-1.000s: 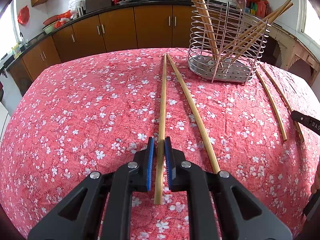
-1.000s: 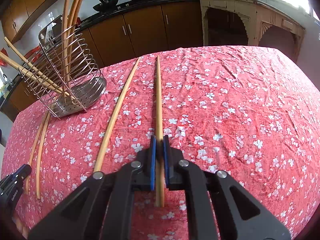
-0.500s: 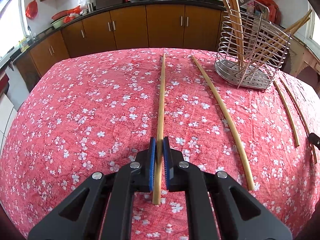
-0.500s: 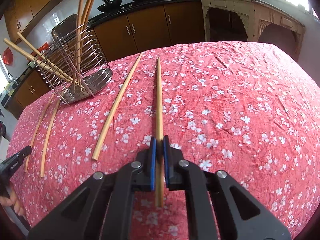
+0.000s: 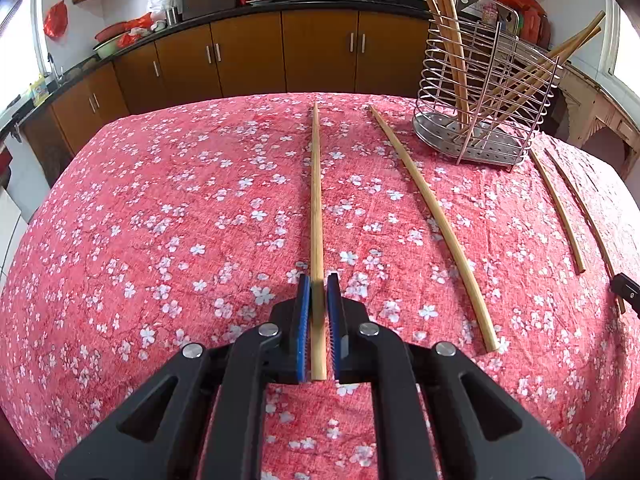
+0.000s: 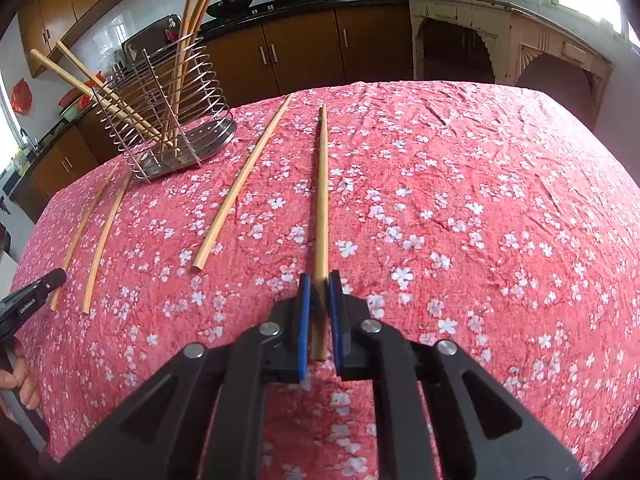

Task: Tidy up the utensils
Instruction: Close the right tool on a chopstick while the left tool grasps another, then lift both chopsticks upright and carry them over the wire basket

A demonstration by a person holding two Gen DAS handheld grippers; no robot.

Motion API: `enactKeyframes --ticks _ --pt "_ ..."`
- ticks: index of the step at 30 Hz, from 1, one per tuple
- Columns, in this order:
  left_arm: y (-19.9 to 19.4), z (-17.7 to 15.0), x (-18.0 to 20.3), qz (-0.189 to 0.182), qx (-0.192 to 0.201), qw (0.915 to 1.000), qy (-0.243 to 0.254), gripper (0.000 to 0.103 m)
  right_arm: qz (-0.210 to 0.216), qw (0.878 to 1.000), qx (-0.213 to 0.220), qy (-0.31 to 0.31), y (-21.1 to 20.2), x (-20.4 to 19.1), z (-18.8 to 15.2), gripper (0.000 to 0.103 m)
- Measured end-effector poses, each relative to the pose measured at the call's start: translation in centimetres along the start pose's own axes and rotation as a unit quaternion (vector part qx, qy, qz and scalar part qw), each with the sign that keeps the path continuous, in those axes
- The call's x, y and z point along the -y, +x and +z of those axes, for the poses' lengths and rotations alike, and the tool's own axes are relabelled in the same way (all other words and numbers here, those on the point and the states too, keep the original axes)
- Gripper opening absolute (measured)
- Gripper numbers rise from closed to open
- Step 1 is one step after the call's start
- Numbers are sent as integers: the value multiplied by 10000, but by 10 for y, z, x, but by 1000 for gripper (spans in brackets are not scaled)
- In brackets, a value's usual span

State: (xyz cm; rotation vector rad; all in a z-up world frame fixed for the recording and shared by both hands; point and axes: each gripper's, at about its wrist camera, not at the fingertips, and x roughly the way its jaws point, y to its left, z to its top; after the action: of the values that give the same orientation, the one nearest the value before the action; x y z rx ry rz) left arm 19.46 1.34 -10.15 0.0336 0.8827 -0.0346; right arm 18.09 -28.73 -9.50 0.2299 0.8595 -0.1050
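Observation:
My left gripper (image 5: 318,284) is shut on a long wooden chopstick (image 5: 316,200) and holds it pointing away over the red floral tablecloth (image 5: 160,220). My right gripper (image 6: 320,280) is shut on another wooden chopstick (image 6: 322,192), also pointing away. A wire utensil rack (image 5: 484,92) with several chopsticks standing in it sits at the far right of the left wrist view and at the far left of the right wrist view (image 6: 168,120). One loose chopstick (image 5: 432,216) lies on the cloth, and two more (image 5: 560,208) lie further right.
Brown kitchen cabinets (image 5: 280,56) and a black counter with woks stand behind the table. A pale wooden sideboard (image 6: 500,40) is at the back right. The other gripper's tip (image 6: 32,300) and a hand show at the left edge of the right wrist view.
Both grippers have lifted and drawn back with their chopsticks. The rack has shifted outward in both views and the table looks further off.

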Motion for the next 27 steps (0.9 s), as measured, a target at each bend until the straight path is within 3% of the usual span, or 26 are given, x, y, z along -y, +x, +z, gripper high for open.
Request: enactKeyframes --ticks 5,8,14,20,27 --pt "-6 -1 -6 -87 -26 9999 -57 7 3 9999 127 23 -10 8 1 8" --pt "-23 3 -13 -176 189 9996 -61 7 -14 9992 393 -7 -29 11 5 8" --pt "-75 20 -30 -462 957 9943 -108 7 -152 9917 1259 -191 -84 12 24 8" --pt "-129 50 -44 -575 1802 9816 -249 7 -60 9785 2047 -241 -129 9 56 8" --pt "-156 82 -53 -482 2223 9725 -496 7 284 9675 2508 -129 -158 4 87 8"
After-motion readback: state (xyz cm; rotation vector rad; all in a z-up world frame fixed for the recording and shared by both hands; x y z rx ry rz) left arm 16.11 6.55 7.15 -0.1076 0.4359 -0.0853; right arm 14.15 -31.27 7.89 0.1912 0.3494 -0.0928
